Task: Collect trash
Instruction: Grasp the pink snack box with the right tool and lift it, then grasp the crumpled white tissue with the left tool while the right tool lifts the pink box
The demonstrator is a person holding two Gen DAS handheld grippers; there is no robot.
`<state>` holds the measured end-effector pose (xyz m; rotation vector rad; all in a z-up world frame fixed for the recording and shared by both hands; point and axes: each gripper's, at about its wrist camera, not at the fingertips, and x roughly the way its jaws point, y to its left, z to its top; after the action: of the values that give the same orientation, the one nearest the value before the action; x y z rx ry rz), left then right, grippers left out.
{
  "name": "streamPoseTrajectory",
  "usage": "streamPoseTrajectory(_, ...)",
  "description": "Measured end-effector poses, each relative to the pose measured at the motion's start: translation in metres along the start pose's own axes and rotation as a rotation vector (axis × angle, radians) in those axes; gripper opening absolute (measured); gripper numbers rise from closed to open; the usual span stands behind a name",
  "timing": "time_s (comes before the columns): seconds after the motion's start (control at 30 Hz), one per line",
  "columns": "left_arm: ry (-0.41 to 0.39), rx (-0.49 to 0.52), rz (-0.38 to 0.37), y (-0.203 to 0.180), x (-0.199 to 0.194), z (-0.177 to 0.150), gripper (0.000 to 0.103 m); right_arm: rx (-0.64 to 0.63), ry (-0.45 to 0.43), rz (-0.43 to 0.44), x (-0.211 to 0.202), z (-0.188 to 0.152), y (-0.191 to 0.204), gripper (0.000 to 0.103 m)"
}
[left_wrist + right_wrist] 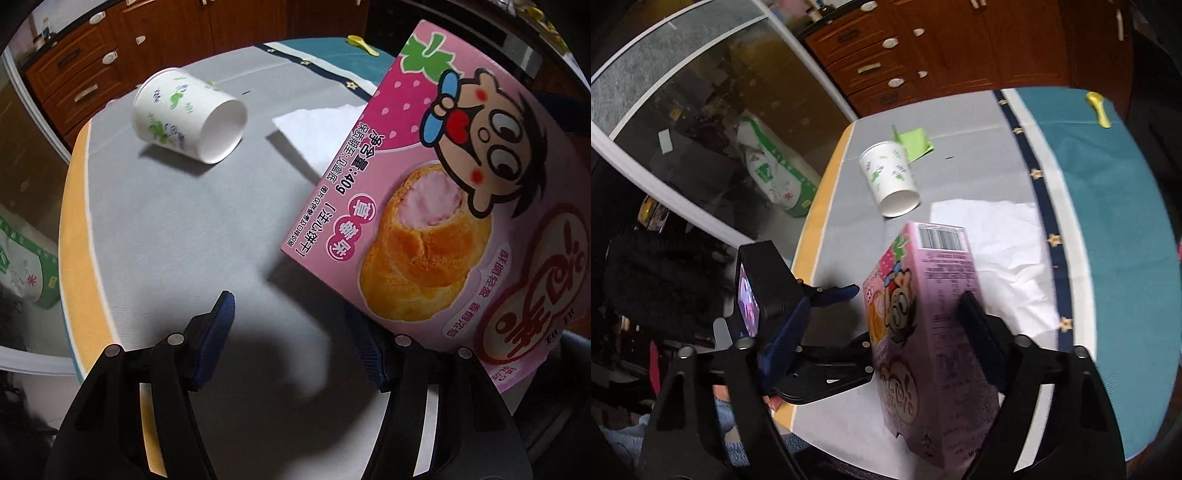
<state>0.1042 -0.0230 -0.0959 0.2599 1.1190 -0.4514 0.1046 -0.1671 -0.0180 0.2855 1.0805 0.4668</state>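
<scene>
A pink snack box (923, 325) with a cartoon and a cream puff on its front stands tilted between the fingers of my right gripper (886, 299). The dark right pad lies against its side, and the gripper is shut on it. In the left wrist view the same box (443, 206) hangs above the grey table cloth (166, 240) and casts a shadow. My left gripper (295, 332) is open and empty just left of the box. A white paper cup (184, 114) with green print lies on its side. A white tissue (317, 136) lies flat behind the box.
A green paper scrap (916, 142) lies beyond the cup (890, 177). A yellow spoon (1100, 109) rests on the teal cloth at the far right. The table's yellow-trimmed left edge (820, 206) drops to the floor, where a white and green bag (775, 177) stands. Brown drawers stand behind.
</scene>
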Motion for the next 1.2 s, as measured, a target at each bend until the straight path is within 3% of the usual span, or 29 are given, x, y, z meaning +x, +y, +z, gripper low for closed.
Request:
streamPoseTrajectory(0.03, 0.000, -0.013, 0.001, 0.001, -0.001, -0.001, 0.063, 0.020, 0.000, -0.015, -0.004, 0.000, -0.007, 0.054)
streamPoseTrajectory(0.1, -0.002, -0.053, -0.020, 0.006, -0.004, -0.005, 0.063, 0.057, 0.025, -0.058, -0.005, -0.001, -0.023, 0.025)
streamPoseTrajectory(0.13, -0.002, -0.084, -0.045, 0.011, -0.006, -0.009, 0.063, 0.080, 0.045, -0.081, -0.005, -0.004, -0.034, 0.022)
streamPoseTrajectory(0.2, 0.001, -0.113, -0.058, 0.017, -0.013, -0.016, 0.063, 0.081, 0.072, -0.102, -0.001, -0.010, -0.045, 0.021)
streamPoseTrajectory(0.3, -0.026, -0.074, -0.027, 0.012, -0.035, -0.032, 0.064, 0.086, 0.109, -0.104, 0.010, -0.017, -0.051, 0.021)
streamPoseTrajectory(0.4, -0.043, 0.016, -0.060, -0.012, -0.059, -0.044, 0.066, 0.097, 0.128, -0.101, 0.016, -0.021, -0.055, 0.021)
streamPoseTrajectory(0.43, -0.044, 0.049, -0.067, -0.022, -0.064, -0.048, 0.071, 0.099, 0.137, -0.097, 0.018, -0.022, -0.056, 0.021)
streamPoseTrajectory(0.57, -0.030, 0.168, -0.107, -0.071, -0.070, -0.057, 0.072, 0.083, 0.146, -0.086, 0.023, -0.026, -0.051, 0.021)
streamPoseTrajectory(0.63, -0.016, 0.186, -0.117, -0.089, -0.067, -0.058, 0.072, 0.079, 0.138, -0.088, 0.021, -0.029, -0.051, 0.026)
streamPoseTrajectory(0.7, 0.006, 0.193, -0.106, -0.103, -0.061, -0.064, 0.072, 0.084, 0.123, -0.085, 0.016, -0.033, -0.054, 0.043)
streamPoseTrajectory(0.83, 0.025, 0.172, -0.063, -0.118, -0.054, -0.068, 0.072, 0.107, 0.099, -0.078, 0.003, -0.044, -0.070, 0.048)
streamPoseTrajectory(0.9, 0.025, 0.149, -0.017, -0.119, -0.049, -0.063, 0.072, 0.135, 0.096, -0.052, -0.001, -0.050, -0.081, 0.065)
streamPoseTrajectory(0.93, 0.034, 0.119, 0.005, -0.119, -0.043, -0.058, 0.072, 0.142, 0.093, -0.046, -0.002, -0.052, -0.084, 0.068)
streamPoseTrajectory(1.13, 0.040, -0.019, 0.016, -0.104, -0.024, -0.033, 0.072, 0.199, 0.096, 0.033, -0.003, -0.068, -0.109, 0.069)
streamPoseTrajectory(1.2, 0.019, -0.037, 0.010, -0.104, -0.025, -0.031, 0.071, 0.215, 0.103, 0.046, -0.002, -0.072, -0.115, 0.073)
